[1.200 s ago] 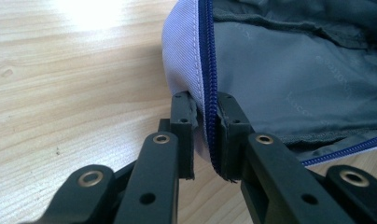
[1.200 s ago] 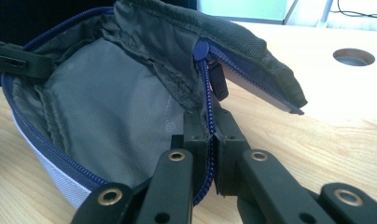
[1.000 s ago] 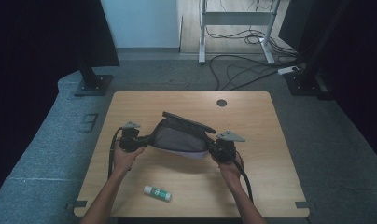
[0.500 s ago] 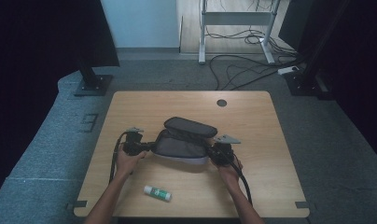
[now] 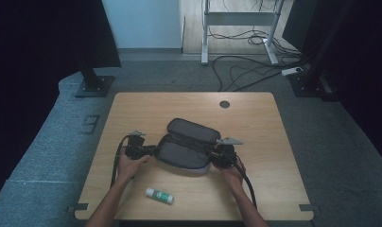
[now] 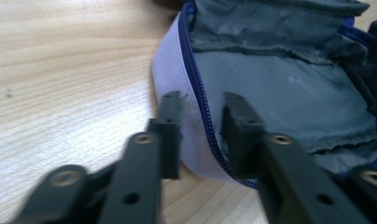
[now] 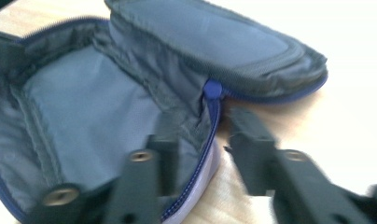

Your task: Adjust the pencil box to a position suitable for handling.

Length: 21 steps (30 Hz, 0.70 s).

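I had just let both tools spread: the left tool (image 6: pixel 203 105) and right tool (image 7: pixel 203 137) each stood released astride a rim of the grey fabric zip pouch with blue zipper (image 5: pixel 186 149), pads off the cloth. Earlier held up, the pouch now lay open mid-counter (image 5: pixel 274 123), so it seemed ready for filling (perhaps the white glue stick (image 5: pixel 159 195) nearer me). Its interior was blurred.

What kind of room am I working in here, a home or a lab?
Most likely a lab or recording studio, not a home: a bare wooden table on grey carpet, black curtains hung on floor stands around it, and loose cables with a power strip beside a metal desk frame.
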Motion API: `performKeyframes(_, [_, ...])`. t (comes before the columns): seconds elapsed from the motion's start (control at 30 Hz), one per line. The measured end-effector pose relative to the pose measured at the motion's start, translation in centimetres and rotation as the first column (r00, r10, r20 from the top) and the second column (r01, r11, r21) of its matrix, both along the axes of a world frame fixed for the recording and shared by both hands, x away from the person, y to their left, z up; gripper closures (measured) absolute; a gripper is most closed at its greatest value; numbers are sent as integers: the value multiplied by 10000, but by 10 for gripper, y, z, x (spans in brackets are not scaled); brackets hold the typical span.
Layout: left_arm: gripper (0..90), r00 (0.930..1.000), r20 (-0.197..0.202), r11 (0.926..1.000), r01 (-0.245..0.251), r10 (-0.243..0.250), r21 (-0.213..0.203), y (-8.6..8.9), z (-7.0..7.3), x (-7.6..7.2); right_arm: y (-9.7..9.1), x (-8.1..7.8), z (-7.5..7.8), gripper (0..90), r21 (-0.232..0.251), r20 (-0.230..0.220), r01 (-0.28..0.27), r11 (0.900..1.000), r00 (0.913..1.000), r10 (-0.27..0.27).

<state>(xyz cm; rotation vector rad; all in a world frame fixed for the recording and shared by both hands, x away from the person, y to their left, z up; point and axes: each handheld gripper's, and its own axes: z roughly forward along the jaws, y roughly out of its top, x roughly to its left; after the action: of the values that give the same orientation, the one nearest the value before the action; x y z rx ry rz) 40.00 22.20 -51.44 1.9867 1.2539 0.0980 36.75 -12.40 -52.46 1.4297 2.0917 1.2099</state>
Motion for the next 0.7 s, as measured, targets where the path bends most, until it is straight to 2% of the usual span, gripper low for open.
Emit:
performKeyframes(0.07, [575,9999,87,9999,-122,122,-15,1,2,-1,-2,-1,3,537,126,185,24,9999,9998,-26])
performKeyframes(0.27, [483,9989,356,9995,-296,300,-102,3,8,-5,-6,-6,10,507,387,503,3,9993,9987,-22])
performKeyframes(0.47, [419,9969,672,9989,-385,402,-263,8,15,-12,-7,-14,15,474,613,782,-259,9978,9967,211])
performKeyframes(0.53, [394,9971,628,9983,-395,421,-421,10,15,-14,-8,-16,16,472,764,864,-342,9965,9959,276])
performKeyframes(0.7, [376,9964,693,9979,-461,492,-453,16,15,-18,-9,-22,19,471,966,1027,-586,9936,9935,486])
